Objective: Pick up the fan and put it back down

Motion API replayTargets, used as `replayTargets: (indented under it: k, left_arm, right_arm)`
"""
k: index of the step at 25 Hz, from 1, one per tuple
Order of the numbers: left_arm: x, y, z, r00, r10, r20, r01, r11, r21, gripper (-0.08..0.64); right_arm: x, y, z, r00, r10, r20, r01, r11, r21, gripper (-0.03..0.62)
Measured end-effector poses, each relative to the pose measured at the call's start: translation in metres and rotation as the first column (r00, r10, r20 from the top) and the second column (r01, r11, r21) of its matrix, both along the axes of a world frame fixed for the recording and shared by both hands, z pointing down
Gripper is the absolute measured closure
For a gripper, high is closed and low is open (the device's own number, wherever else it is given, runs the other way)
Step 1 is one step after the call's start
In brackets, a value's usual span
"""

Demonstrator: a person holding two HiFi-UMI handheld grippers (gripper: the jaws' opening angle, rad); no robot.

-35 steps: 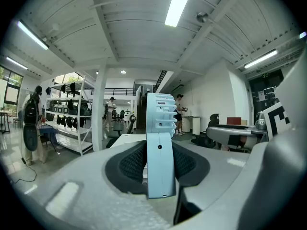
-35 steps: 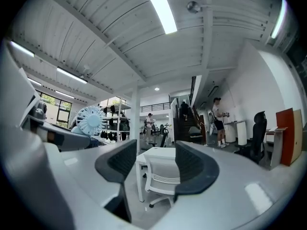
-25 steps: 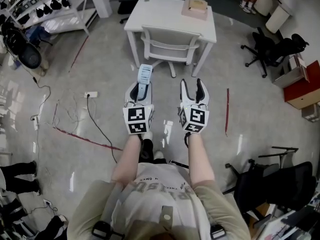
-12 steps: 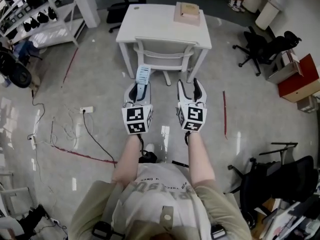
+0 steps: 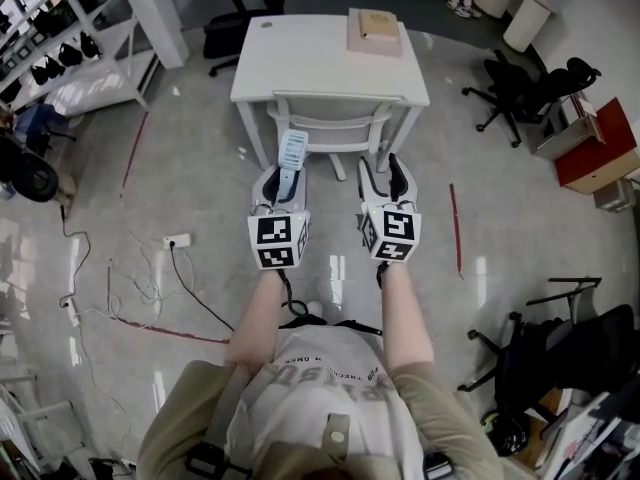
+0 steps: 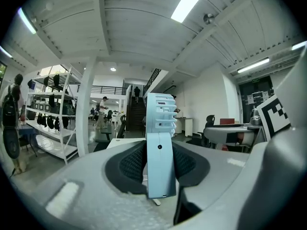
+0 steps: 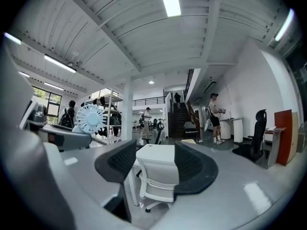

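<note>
Now | left gripper (image 5: 283, 176) clamped on fan (image 5: 291, 152) | right gripper (image 5: 381, 166) wide apart, empty

Tan box (image 5: 377, 30) on white table (image 5: 300, 66)

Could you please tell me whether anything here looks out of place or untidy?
Loose cables and a power strip sprawl over the floor left of the person, untidy for a walkway. The fan sits straight in the left tongs; nothing else stands out.
</note>
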State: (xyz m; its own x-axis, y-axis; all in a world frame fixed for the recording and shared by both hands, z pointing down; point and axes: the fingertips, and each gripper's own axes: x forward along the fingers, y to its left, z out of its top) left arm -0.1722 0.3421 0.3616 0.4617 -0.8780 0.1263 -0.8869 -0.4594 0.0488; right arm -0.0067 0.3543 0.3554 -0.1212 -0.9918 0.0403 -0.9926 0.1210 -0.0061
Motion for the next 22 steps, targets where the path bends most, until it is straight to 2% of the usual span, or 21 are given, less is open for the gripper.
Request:
replayTargets:
  k: [11,22]
  left_arm:
    - [0.010,-0.028,0.022,0.999,0.038,-0.020,-0.039,0.999,-0.026,0.431]
    - [0.051,-0.097,0.024,0.998,-0.057,-0.009,0.056,0.998,-0.023,0.431]
  right_arm:
    - [0.002,-0.035,0.014,1.000,-0.005,-0.010,0.005,1.000,-0.022,0.357]
    - [0.046,-0.114,0.016,0.997,-0.080,-0.006,0.080,0.997,-0.009,0.356]
